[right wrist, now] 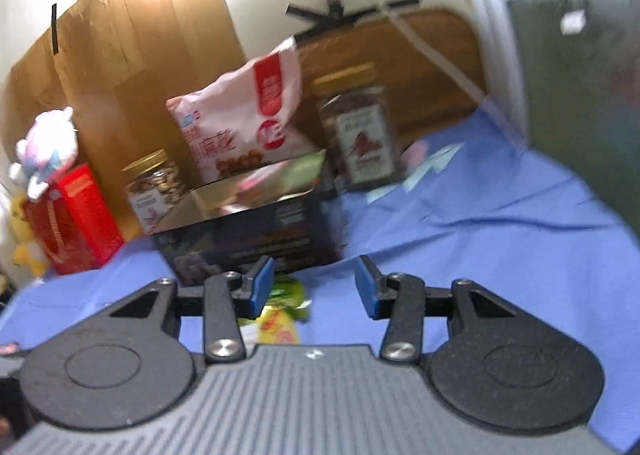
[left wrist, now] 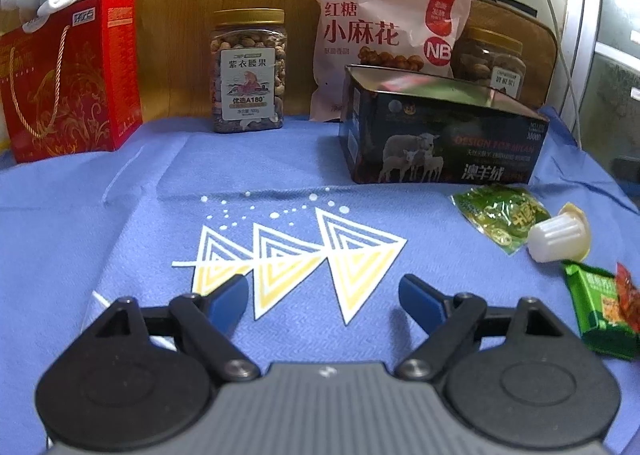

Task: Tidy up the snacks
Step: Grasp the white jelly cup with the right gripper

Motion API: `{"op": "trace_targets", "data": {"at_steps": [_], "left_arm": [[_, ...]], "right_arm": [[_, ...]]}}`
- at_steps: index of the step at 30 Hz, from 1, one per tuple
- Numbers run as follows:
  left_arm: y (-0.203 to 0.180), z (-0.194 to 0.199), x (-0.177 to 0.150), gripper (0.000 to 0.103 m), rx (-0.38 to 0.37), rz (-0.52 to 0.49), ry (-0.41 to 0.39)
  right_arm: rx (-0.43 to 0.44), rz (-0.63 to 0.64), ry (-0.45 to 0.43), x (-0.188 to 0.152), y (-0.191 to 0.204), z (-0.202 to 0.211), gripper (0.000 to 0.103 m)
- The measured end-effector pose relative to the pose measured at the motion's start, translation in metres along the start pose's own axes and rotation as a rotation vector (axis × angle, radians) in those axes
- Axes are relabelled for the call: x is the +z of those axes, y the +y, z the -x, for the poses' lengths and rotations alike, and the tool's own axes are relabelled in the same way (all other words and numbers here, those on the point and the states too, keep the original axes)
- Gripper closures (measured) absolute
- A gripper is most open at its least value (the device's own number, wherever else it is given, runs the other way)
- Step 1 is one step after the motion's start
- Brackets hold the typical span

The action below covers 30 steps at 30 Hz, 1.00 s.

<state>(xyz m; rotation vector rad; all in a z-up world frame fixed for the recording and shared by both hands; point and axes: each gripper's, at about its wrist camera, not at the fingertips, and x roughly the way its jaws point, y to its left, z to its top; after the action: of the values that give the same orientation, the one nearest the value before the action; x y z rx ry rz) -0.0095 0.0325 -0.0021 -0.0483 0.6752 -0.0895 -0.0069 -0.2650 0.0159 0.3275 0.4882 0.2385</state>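
Fingers point(left wrist: 226, 297) empty before tin point(left wrist: 440, 135) reading "DESIGN FOR MILAN".

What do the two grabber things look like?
Both look alike. The left gripper and the right gripper each have two blue pads on black hinged links with silver screws. The links swing from round black discs, one on each side of a grey ribbed body. No hands, sleeves or cables show.

The pink snack bag point(left wrist: 384, 43) reads 红糖小麻花 and "NB" — the nut jar point(left wrist: 248, 71) says 紫衣腰果, "A180" — the dark tin point(left wrist: 436, 131) shows "DESIGN FOR MILAN", 澳羊绒.
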Motion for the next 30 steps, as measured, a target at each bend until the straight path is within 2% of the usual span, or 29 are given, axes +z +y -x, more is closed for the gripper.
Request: {"op": "trace_targets", "data": {"at_steps": [3, 7, 9, 13, 16, 18, 19, 21, 24, 30], "left_arm": [[0.003, 0.001, 0.0, 0.018, -0.001, 0.018, -0.006], [0.007, 0.005, 0.0, 0.019, -0.012, 0.047, -0.027], [0.012, 0.008, 0.0, 0.021, -0.029, 0.07, -0.043], [0.018, 0.008, 0.0, 0.021, -0.042, 0.109, -0.048], [0.02, 0.007, 0.001, 0.021, -0.045, 0.122, -0.037], [0.02, 0.006, 0.001, 0.021, -0.045, 0.122, -0.036], [0.02, 0.006, 0.001, 0.021, -0.044, 0.118, -0.035], [0.019, 0.006, 0.0, 0.021, -0.042, 0.112, -0.034], [0.018, 0.006, 0.0, 0.02, -0.041, 0.106, -0.031], [0.017, 0.006, 0.0, 0.02, -0.041, 0.107, -0.031]], "right_arm": [[0.053, -0.007, 0.098, -0.004, 0.008, -0.026, 0.055], [0.066, 0.057, 0.204, -0.016, 0.031, -0.057, 0.059], [0.068, 0.09, 0.235, -0.022, 0.039, -0.065, 0.07], [0.141, 0.147, 0.257, -0.032, 0.059, -0.064, 0.07], [0.245, 0.205, 0.275, -0.043, 0.078, -0.055, 0.07], [0.29, 0.267, 0.269, -0.053, 0.091, -0.047, 0.066], [0.286, 0.325, 0.248, -0.059, 0.099, -0.042, 0.063], [0.274, 0.414, 0.222, -0.069, 0.111, -0.037, 0.052], [0.23, 0.515, 0.196, -0.085, 0.12, -0.034, 0.044], [0.228, 0.55, 0.182, -0.092, 0.115, -0.027, 0.041]]}}
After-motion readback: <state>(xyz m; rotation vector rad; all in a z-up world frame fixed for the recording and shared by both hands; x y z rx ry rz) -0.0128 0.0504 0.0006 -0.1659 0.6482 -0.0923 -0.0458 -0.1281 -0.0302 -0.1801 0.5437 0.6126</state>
